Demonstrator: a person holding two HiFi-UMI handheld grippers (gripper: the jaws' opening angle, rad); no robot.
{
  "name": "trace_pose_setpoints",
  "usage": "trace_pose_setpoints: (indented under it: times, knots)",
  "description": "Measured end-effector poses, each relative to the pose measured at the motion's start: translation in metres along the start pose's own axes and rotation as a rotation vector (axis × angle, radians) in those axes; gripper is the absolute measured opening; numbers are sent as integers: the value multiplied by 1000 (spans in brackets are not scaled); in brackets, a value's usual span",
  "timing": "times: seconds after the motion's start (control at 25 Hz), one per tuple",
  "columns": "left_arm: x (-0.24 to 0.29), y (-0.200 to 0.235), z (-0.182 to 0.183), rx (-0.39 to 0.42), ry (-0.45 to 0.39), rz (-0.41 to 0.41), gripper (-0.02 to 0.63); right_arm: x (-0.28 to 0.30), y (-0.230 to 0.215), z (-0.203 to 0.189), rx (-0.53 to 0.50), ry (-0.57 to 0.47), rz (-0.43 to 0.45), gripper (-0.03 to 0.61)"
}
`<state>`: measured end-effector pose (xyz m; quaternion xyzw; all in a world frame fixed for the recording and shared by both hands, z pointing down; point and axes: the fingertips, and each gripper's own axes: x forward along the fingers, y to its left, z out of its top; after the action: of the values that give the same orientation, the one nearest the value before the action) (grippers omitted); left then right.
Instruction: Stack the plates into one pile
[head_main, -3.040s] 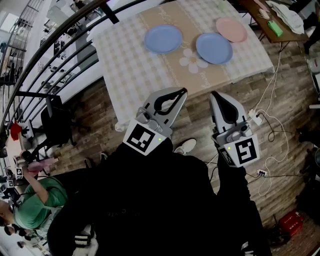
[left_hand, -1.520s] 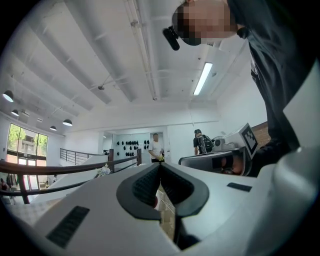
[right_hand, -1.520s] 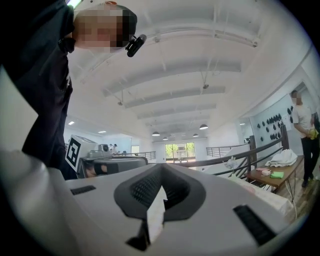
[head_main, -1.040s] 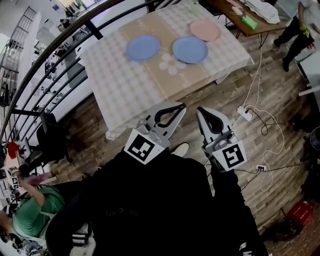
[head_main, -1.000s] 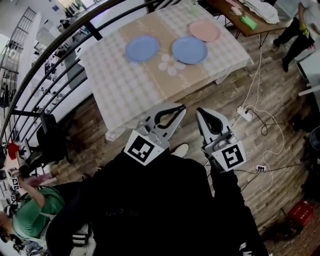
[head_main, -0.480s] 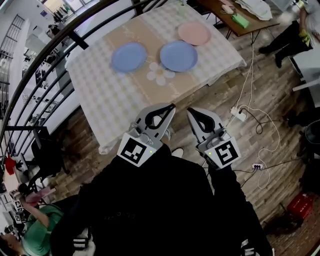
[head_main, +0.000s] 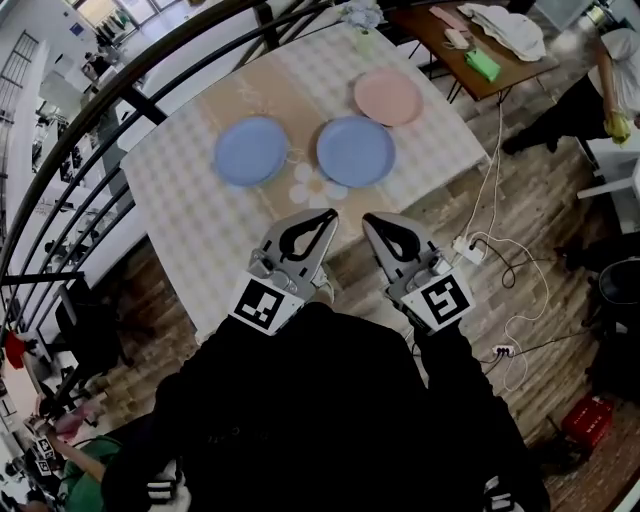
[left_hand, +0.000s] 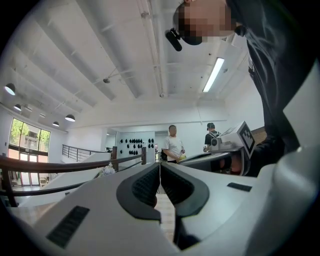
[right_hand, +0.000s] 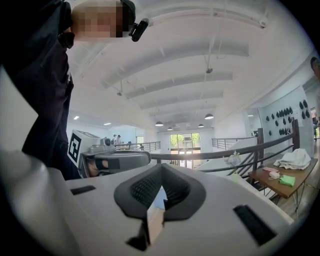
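Counter (head_main: 180, 200) space under a checked cloth carries all three plates, laid out singly, so nothing is piled yet. One blue plate (head_main: 250, 151) lies at the left, a second blue plate (head_main: 355, 151) is just beside it, and a pink plate (head_main: 387, 96) sits near the far right corner. Side by side, short of the near edge, the left tongs (head_main: 328, 214) and the right tongs (head_main: 368, 218) are both closed tight on nothing, probably because no plate is within reach.
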<state>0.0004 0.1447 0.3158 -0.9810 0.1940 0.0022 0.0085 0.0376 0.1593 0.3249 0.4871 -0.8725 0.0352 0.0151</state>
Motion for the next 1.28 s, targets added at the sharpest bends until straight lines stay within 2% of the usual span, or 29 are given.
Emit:
trace_pose_setpoints:
  times: [0.32,0.6,0.88,1.12,1.28]
  knots:
    - [13,75,-4,-32,1,39,20,72,-25,-2,7,62,36,8]
    - [15,123,-17,-60,11,73,20,115,-42,-18,4,115,55,8]
    - [26,146,-25,-73,23,125,20,138,-77,-27,15,157,70,8]
    - [49,159,-31,-75,28,210,20,153,-119,-45,-1,189,143,8]
    - [69,156,-37,-105,22,246,20,158,-147,-58,16,228,180,8]
